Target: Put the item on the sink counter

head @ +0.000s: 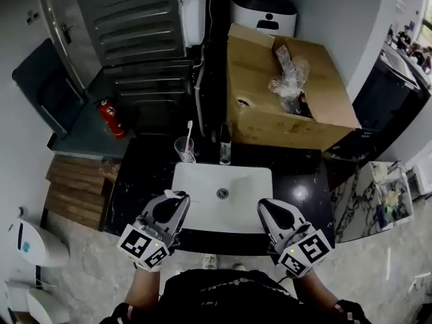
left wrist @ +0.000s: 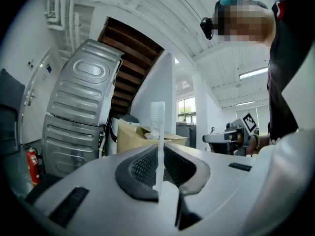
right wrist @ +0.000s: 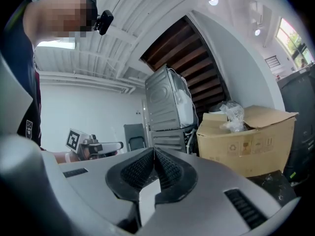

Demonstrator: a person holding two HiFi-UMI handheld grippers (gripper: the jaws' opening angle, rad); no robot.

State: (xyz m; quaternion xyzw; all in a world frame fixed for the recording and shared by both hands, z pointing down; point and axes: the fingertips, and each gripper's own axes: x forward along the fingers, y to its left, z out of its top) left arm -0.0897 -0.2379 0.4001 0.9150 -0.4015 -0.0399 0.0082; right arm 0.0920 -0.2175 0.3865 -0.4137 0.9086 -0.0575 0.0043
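left gripper (left wrist: 158, 154): pinching the translucent white plastic toothbrush (left wrist: 158, 124), upright between its jaws
right gripper (right wrist: 151, 156): closed, empty
tip: I'd lay it flat on the glossy black sink counter (head: 138, 181) just ahead, then release

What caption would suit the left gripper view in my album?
Left tongs pinch a pale toothbrush upright, with a cardboard box behind.

Cup (head: 183, 150) stands on counter (head: 143, 175) behind basin (head: 196, 181), left of faucet (head: 225, 146).
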